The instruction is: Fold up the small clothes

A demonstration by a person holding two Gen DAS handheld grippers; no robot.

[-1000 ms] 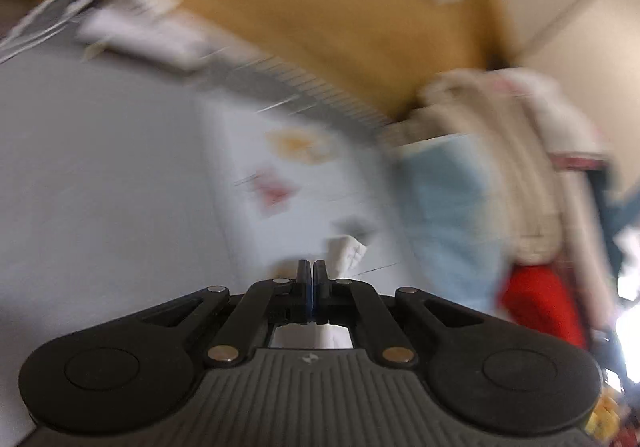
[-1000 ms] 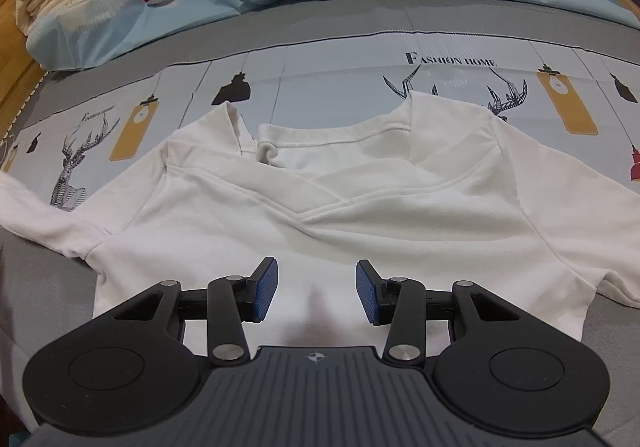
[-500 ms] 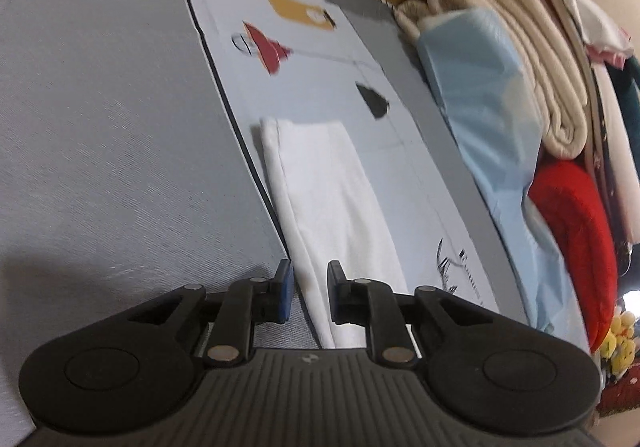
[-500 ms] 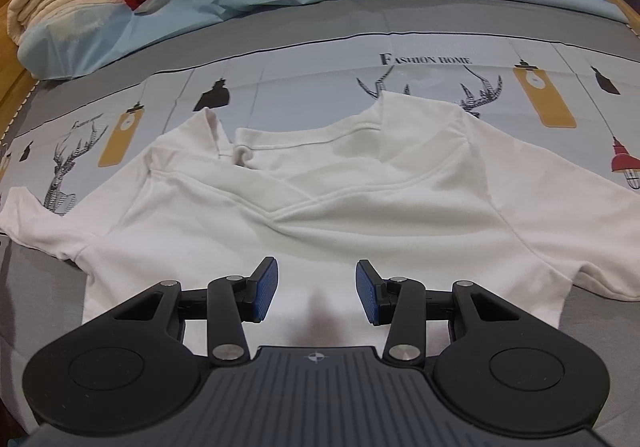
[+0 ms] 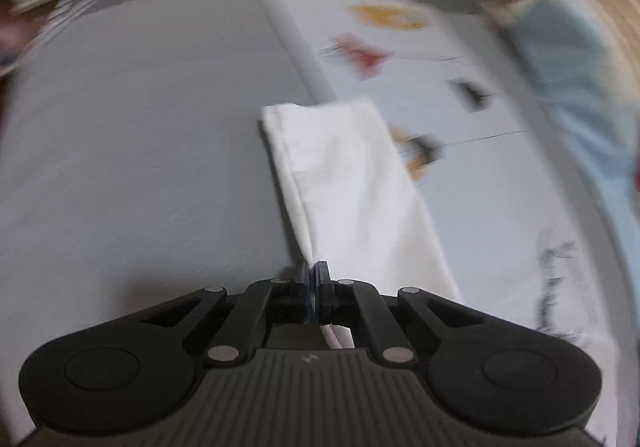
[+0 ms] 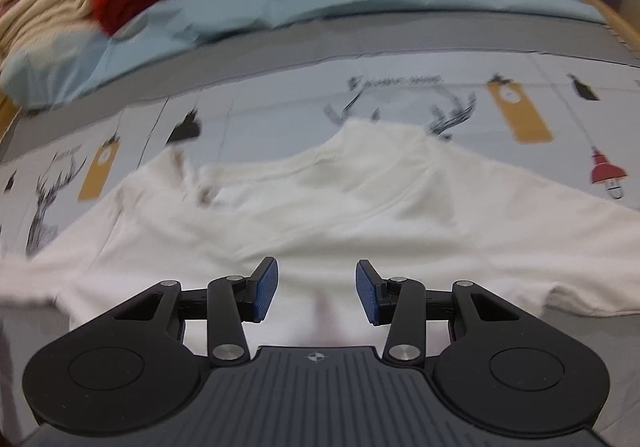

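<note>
We see the white shirt (image 6: 320, 223) spread flat on the bed (image 6: 400, 47). Our left hand-held gripper (image 5: 311, 279) has just closed, pinching the hem of its sleeve (image 5: 352, 183). Our right hand-held gripper (image 6: 317, 289) hangs over the shirt's body, jaws apart and empty.

My left gripper (image 5: 311, 279) is all matte black plastic: a ribbed grey-black deck with a small pale logo at its front edge, and a rounded lobe on each side carrying a shallow round disc. Two pairs of flat link arms run forward from the deck, pinned with silver rivets. Its pads show only as a thin blue sliver. My right gripper (image 6: 316, 293) has the same build, with a small cross-in-circle mark on the deck and textured blue pads (image 6: 267, 289) set on the black fingers.
</note>
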